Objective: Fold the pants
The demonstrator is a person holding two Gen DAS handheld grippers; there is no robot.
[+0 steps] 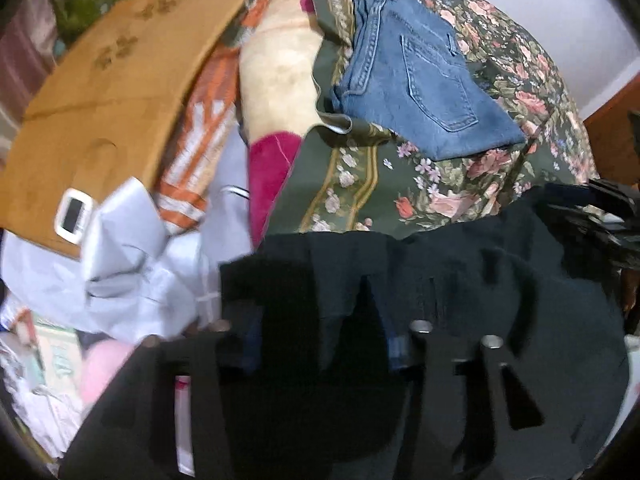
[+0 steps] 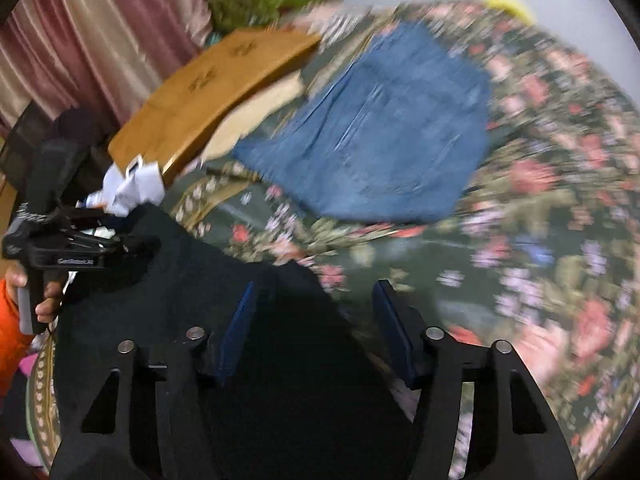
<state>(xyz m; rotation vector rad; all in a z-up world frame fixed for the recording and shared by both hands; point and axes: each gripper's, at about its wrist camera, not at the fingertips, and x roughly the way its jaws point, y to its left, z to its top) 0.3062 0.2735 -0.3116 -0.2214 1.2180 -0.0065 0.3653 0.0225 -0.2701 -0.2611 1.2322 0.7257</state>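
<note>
Now you're mid-fold: your left gripper point(image 1: 320, 320) grips the dark pants point(image 1: 500, 300), right gripper point(image 2: 316, 312) jaws wide, so next close on the cloth's edge.

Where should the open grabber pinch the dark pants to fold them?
Probably the near edge of the dark pants, where the cloth lies flat on the floral bedspread. The right gripper is open with that edge between its fingers, so coming straight down suits. Blur hides the finer folds.
</note>
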